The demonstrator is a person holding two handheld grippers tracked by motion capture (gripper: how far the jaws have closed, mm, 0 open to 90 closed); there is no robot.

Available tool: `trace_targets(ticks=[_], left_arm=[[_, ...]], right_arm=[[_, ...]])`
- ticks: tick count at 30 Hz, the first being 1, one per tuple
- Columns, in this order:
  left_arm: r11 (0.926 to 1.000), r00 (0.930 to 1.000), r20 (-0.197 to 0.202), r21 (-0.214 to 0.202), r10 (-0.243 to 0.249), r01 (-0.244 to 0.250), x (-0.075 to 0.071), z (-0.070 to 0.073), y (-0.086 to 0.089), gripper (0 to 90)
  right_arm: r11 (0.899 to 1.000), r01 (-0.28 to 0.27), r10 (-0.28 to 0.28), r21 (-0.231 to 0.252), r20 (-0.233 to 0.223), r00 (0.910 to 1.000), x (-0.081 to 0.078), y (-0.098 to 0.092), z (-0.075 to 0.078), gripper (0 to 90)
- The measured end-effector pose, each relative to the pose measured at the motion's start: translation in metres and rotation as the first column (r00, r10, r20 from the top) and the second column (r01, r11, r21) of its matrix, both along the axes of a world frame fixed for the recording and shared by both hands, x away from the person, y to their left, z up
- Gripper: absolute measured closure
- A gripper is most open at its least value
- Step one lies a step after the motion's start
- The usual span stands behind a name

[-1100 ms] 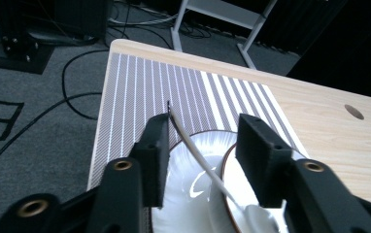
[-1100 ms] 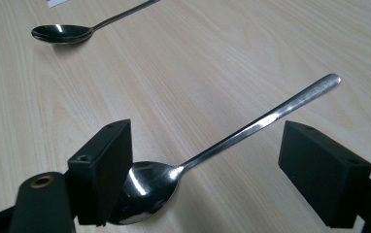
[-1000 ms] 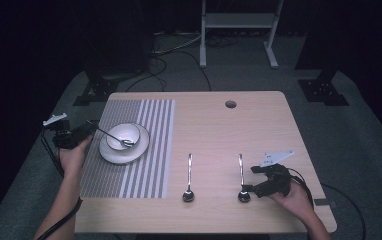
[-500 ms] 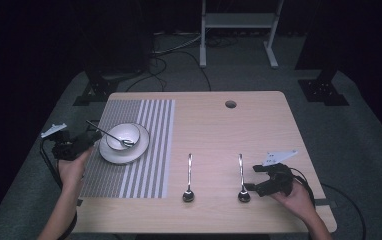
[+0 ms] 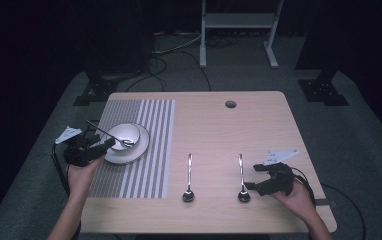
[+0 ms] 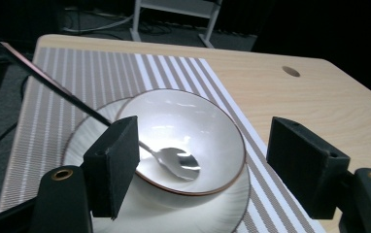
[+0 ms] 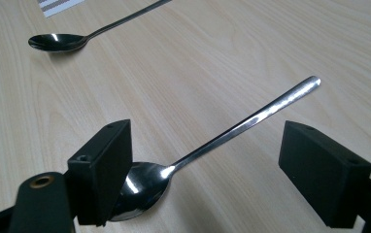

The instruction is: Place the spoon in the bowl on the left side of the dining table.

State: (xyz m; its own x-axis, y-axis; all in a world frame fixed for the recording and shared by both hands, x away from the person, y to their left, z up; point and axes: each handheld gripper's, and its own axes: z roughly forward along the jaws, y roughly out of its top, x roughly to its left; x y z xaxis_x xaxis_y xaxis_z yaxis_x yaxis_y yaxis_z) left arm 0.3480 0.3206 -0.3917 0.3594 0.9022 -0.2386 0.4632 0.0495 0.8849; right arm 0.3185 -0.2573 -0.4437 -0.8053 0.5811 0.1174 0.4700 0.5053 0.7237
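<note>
On the wooden table (image 5: 259, 125) in a dark room, we see a spoon (image 6: 174, 162) lying in the bowl (image 5: 124, 135). The left gripper (image 5: 106, 144) has just been opening, empty, beside the bowl. The right gripper (image 7: 203, 177) stands wide, gripping nothing, around another spoon (image 7: 212, 141).

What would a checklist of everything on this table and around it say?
Surface: wooden table with a hole; striped mat on its left part.
Job's things: spoon lies in the bowl, bowl on a plate; two spoons lie on bare wood.
Clutter: nothing seen.
Grippers: left gripper has just been opening, nothing between its jaws; right gripper open around the right spoon's bowl.
Cables: some on the floor behind the table.
Surroundings: dark room, grey carpet, metal frame.
</note>
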Motion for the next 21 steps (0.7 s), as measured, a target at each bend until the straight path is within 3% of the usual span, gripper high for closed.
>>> trace_targets(ticks=[9, 21], left_arm=[[0.9987, 0.9991, 0.006, 0.031, -0.041, 0.041, -0.004, 0.001, -0.018, 22.1], [0.9948, 0.9947, 0.018, 0.015, -0.101, 0.101, -0.005, 0.004, -0.043, 19.8]], right_arm=[[1.000, 0.000, 0.000, 0.000, -0.002, 1.0000, 0.000, 0.000, -0.001, 18.6], [1.000, 0.002, -0.002, 0.004, 0.000, 1.0000, 0.000, 0.000, -0.001, 18.5]])
